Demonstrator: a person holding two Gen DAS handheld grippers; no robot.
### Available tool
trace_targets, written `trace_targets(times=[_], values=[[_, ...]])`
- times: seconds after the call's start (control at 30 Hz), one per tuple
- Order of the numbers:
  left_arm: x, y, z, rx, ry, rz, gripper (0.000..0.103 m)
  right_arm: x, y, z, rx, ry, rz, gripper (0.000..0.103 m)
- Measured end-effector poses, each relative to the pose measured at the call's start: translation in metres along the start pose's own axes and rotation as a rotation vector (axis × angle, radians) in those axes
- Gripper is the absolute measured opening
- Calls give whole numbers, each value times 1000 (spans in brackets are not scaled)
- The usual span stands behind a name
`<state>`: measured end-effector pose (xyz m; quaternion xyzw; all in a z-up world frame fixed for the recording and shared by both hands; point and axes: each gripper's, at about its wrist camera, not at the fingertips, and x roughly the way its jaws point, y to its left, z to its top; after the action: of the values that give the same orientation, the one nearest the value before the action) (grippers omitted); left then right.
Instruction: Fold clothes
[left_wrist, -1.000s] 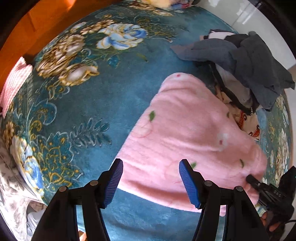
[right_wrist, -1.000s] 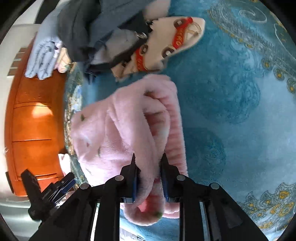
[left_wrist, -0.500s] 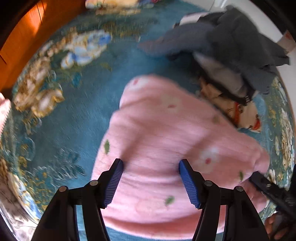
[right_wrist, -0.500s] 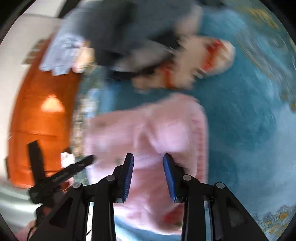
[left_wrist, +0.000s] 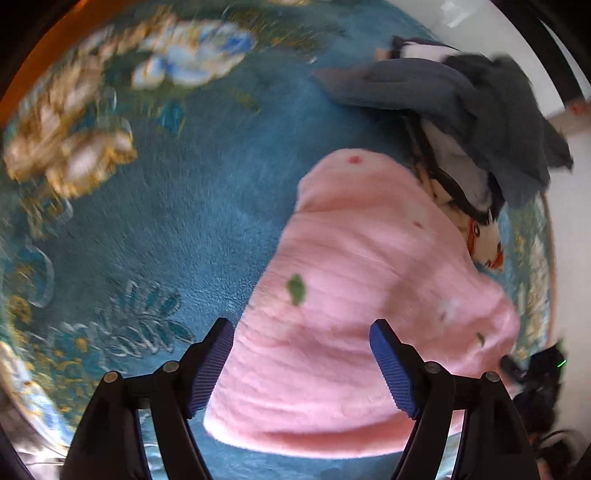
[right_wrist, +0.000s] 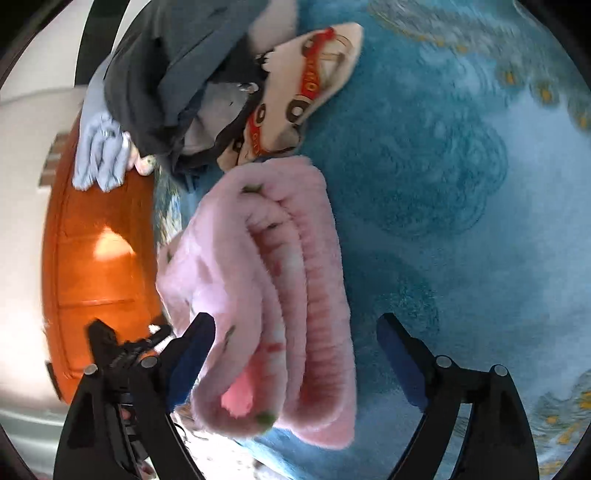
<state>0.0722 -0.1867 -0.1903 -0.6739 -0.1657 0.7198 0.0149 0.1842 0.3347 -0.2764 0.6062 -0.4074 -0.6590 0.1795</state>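
1. The left gripper (left_wrist: 301, 363) points steeply down over a pink fleece garment (left_wrist: 354, 317). Its jaws are opening and already stand wide, and the blue pads grip nothing; the pink fabric lies below and between them.
2. The right gripper (right_wrist: 295, 354) has its jaws opening too, spread wide. The folded edge of the pink fleece garment (right_wrist: 273, 295) sits between them; its left side lies against or just beside the left pad, while the right pad stands clear of it.
3. The pink fleece garment lies on a teal floral carpet (left_wrist: 177, 206), folded over itself in thick layers with ribbed edges showing in the right wrist view.
4. Just beyond the pink garment lies a heap of other clothes: a dark grey garment (left_wrist: 480, 107) on top and a cream cloth with red car prints (right_wrist: 306, 88) poking out beneath, touching the pink fleece at its far end.
5. A light blue cloth (right_wrist: 98, 151) lies at the carpet's edge by orange wooden furniture (right_wrist: 96, 258).
6. No container is visible.
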Motion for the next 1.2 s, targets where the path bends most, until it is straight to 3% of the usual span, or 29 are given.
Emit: trace_targets(times=[0.1,0.2,0.33,0.37,0.5,0.53,0.63,0.67,0.73,0.83,0.97,1.2], values=[[17,11,7,-18,50,-80,83,13,-4,4,38,-16,24,90],[36,17,16,38,124,-135,84,23,0,8,28,-44,14,90],[45,21,29,97,164,-199,85,40,9,10,19,-37,-8,88],[47,22,31,107,172,-218,85,43,11,9,19,-37,-26,86],[56,21,37,124,192,-289,83,47,20,4,54,-52,-104,60],[57,21,38,128,193,-303,69,46,22,3,60,-58,-115,51],[54,15,39,156,198,-350,37,40,35,-2,63,-74,-152,40],[52,13,39,167,201,-366,33,38,40,-4,60,-79,-162,39],[47,15,43,170,209,-407,25,35,53,-7,61,-95,-182,37],[29,25,58,169,209,-485,23,31,79,-11,69,-133,-195,36],[-16,56,98,185,134,-526,23,44,129,-20,37,-137,-154,36],[-88,146,189,245,4,-338,23,159,224,6,-63,-42,6,36]])
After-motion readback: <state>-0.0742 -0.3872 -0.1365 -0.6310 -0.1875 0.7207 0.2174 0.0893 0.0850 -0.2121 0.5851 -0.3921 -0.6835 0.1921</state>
